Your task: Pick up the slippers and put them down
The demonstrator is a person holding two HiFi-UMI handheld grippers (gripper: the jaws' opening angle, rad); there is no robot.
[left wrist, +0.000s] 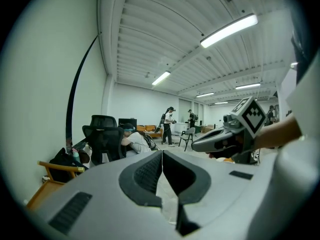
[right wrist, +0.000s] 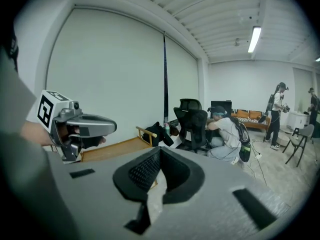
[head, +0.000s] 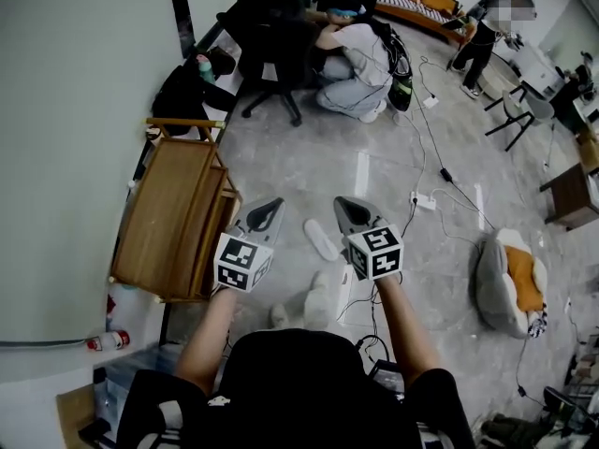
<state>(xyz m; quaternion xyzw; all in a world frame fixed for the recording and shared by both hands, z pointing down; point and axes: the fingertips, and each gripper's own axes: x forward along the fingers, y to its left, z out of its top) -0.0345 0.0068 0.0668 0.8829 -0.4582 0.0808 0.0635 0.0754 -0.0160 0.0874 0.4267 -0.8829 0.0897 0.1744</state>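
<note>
- Holds the left hand-held gripper [head: 271, 208] up in front of the body, jaws pressed together with nothing between them.
- Holds the right hand-held gripper [head: 346, 208] just beside it on the right at about the same height, jaws likewise closed and empty.
- Points both roughly level toward the far end of the room, marker cubes nearest the body.
- Finds a white slipper [head: 321, 239] lying flat on the grey floor [head: 309, 171], between the two hand-held grippers in the head view, touched by neither.
- Cannot confirm the pale shape [head: 323, 297] nearer the body as a second slipper.
- Has a wooden frame [head: 178, 218] against the wall at left, just beside the left hand-held gripper in the head view.
- Sees a black office chair [head: 267, 36] and a crouching person [head: 360, 64] at the far end, and a grey and orange cushion [head: 510, 279] on the floor at right.
</note>
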